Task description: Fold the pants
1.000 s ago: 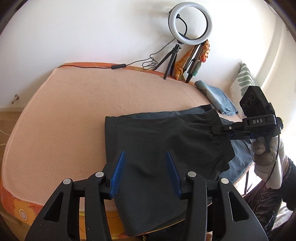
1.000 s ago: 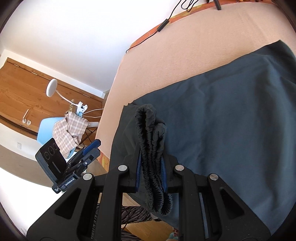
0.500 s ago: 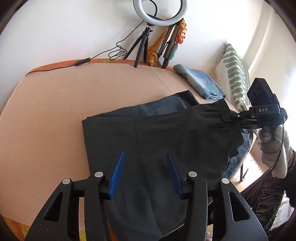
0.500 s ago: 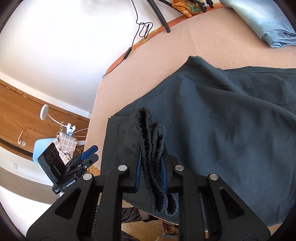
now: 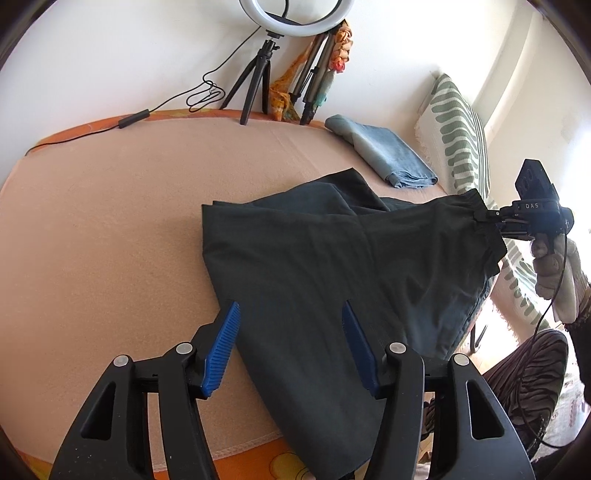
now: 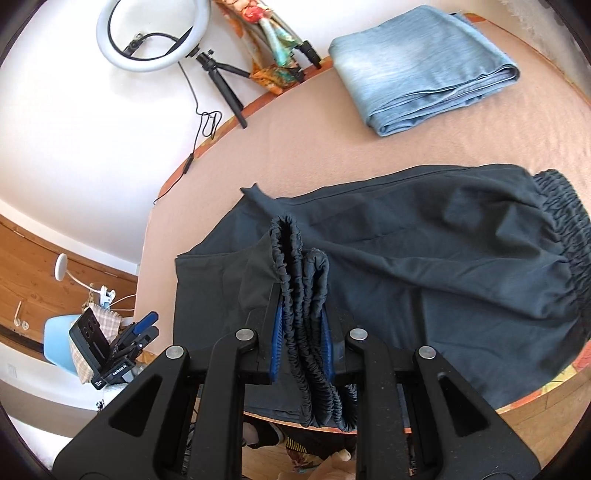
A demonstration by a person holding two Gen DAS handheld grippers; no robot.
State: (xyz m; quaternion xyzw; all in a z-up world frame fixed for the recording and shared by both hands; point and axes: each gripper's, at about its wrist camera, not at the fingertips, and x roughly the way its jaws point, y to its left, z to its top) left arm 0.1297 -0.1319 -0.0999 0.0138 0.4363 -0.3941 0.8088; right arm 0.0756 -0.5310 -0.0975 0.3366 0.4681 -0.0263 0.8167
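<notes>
Dark grey pants (image 5: 325, 258) lie spread on the peach bed cover (image 5: 110, 221), one end hanging over the near edge. My left gripper (image 5: 290, 332) hovers over that near part. Its jaws are opening, and the cloth lies below the blue pads (image 5: 221, 347) without being pressed. My right gripper (image 6: 301, 321) is shut on the bunched elastic waistband (image 6: 295, 266) and holds it lifted off the bed. In the left wrist view the right gripper (image 5: 487, 218) pulls the waistband out to the right, with a gloved hand behind it. The left gripper (image 6: 144, 325) shows at the left in the right wrist view.
Folded light-blue jeans (image 6: 417, 62) lie at the far side of the bed. A ring light on a tripod (image 5: 295, 18) and its cable (image 5: 199, 96) stand by the wall. A striped pillow (image 5: 458, 129) leans at the right. A chair (image 6: 55, 339) stands beside the bed.
My right gripper has carried the waistband far to the right, drawing the pants out across the bed. My left gripper has shifted along the bed edge and its jaws stand wider.
</notes>
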